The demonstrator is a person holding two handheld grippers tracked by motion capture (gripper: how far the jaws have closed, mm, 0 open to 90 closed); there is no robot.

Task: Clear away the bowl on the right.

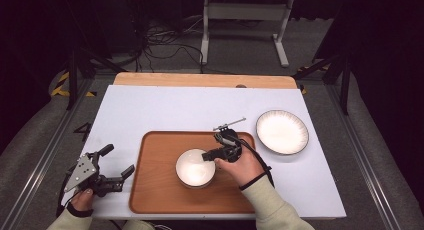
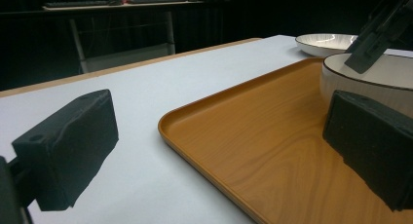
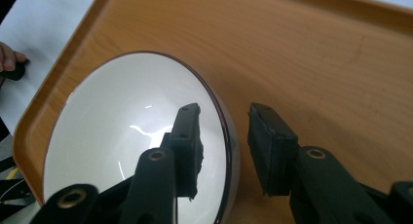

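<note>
A white bowl (image 1: 192, 166) with a dark rim stands in the middle of a wooden tray (image 1: 155, 190). My right gripper (image 1: 210, 155) is at the bowl's right rim. In the right gripper view the right gripper (image 3: 225, 114) is open and straddles that rim: one jaw is inside the bowl (image 3: 122, 146), the other outside over the tray (image 3: 292, 53). My left gripper (image 1: 119, 161) is low over the white table left of the tray, open and holding nothing. In the left gripper view, the left gripper (image 2: 219, 151) faces the tray (image 2: 272, 112) and the bowl (image 2: 380, 83).
A white plate (image 1: 282, 131) with a dark rim lies on the white table surface (image 1: 165, 110) right of the tray; the plate (image 2: 324, 41) also lies beyond the bowl. A wooden strip (image 1: 200, 80) runs along the table's far edge. Cables and a white stand are on the floor behind.
</note>
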